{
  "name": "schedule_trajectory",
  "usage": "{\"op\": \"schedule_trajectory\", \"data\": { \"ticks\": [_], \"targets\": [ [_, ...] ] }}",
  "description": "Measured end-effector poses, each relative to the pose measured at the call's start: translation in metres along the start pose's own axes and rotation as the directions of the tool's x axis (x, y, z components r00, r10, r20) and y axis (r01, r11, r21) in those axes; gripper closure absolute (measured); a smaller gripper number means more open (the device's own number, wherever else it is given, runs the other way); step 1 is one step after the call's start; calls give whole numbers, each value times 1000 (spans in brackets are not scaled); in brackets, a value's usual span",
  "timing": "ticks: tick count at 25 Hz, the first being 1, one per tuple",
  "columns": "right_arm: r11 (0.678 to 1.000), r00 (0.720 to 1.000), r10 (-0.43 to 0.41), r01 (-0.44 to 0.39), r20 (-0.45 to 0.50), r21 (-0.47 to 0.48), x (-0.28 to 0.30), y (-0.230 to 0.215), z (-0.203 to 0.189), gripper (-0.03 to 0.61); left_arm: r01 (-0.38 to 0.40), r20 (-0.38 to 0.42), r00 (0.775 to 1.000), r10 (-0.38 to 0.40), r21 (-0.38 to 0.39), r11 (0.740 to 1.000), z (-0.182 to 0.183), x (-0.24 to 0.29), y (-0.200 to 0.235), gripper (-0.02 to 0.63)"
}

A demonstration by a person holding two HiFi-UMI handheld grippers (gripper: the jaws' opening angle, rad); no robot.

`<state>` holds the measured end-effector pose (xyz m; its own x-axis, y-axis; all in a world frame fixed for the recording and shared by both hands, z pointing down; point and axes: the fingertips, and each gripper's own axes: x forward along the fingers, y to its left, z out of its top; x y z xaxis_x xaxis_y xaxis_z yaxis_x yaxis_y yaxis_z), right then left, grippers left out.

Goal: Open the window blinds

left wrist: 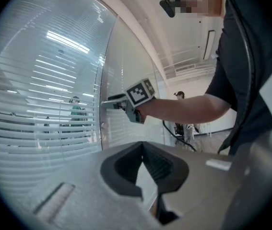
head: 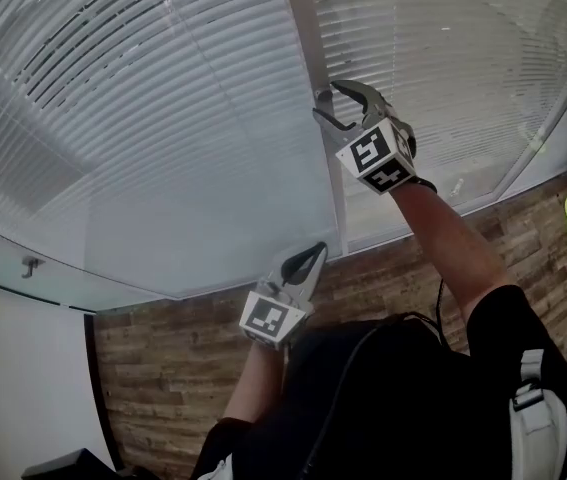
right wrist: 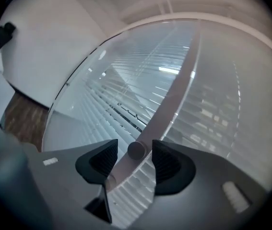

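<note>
Fingers of the right gripper (right wrist: 134,158) stand open astride the knob (right wrist: 136,150); closing off-centre, they could slip. Left gripper (head: 315,252), at seven o'clock, is closed and empty.

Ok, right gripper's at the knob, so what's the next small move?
Probably close the right gripper on the knob: it sits between the open jaws, pads not touching, and the blinds look mostly shut.
</note>
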<state>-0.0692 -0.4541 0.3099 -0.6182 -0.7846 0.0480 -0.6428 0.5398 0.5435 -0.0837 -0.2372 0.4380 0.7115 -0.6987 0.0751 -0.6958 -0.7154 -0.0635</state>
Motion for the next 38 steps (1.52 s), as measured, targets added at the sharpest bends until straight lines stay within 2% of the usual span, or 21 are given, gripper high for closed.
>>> {"op": "schedule_trajectory", "data": {
  "ticks": [2, 3, 5, 7, 9, 11, 18, 21, 23, 26, 30, 34, 38],
  "targets": [
    [983, 999, -10, 3, -38, -183, 1, 1, 2, 364, -2, 4, 1000, 2, 2, 1000, -1, 1, 1, 609],
    [962, 998, -15, -1, -58, -273, 2, 3, 1, 367, -4, 12, 1000, 4, 8, 1000, -2, 1, 2, 609],
    [890, 994, -36, -16, -104, -455, 6, 6, -3, 370, -7, 25, 1000, 7, 10, 1000, -2, 2, 2, 609],
    [797, 988, -65, -34, -141, -603, 9, 7, -10, 368, -5, 20, 1000, 5, 1, 1000, -1, 2, 0, 609],
    [733, 983, -85, -49, -163, -678, 11, 6, -13, 368, -5, 9, 1000, 5, 0, 1000, 0, 1, 0, 609],
    [712, 981, -87, -60, -173, -700, 12, 5, -13, 365, -8, 8, 1000, 8, -1, 1000, 1, 0, 1, 609],
    [710, 980, -80, -70, -180, -700, 17, 7, -14, 368, -15, 9, 1000, 15, 3, 1000, 2, -1, 2, 609],
    [695, 978, -88, -74, -187, -715, 18, 8, -18, 393, -15, 10, 1000, 15, 3, 1000, 3, 0, 2, 609],
    [693, 978, -90, -74, -188, -717, 20, 8, -20, 446, -17, 14, 1000, 17, 2, 1000, 3, 0, 2, 609],
    [703, 979, -93, -65, -182, -708, 20, 8, -20, 447, -23, 21, 1000, 23, 10, 1000, 0, -1, 4, 609],
    [739, 981, -89, -50, -171, -672, 19, 7, -19, 448, -20, 7, 1000, 20, -4, 1000, 2, -1, 3, 609],
    [810, 985, -85, -21, -153, -586, 18, 7, -14, 446, -18, 9, 1000, 18, -3, 1000, 2, -1, 3, 609],
    [862, 987, -84, 4, -135, -507, 18, 5, -13, 446, -16, 13, 1000, 16, -3, 1000, 3, 0, 2, 609]
  ]
}}
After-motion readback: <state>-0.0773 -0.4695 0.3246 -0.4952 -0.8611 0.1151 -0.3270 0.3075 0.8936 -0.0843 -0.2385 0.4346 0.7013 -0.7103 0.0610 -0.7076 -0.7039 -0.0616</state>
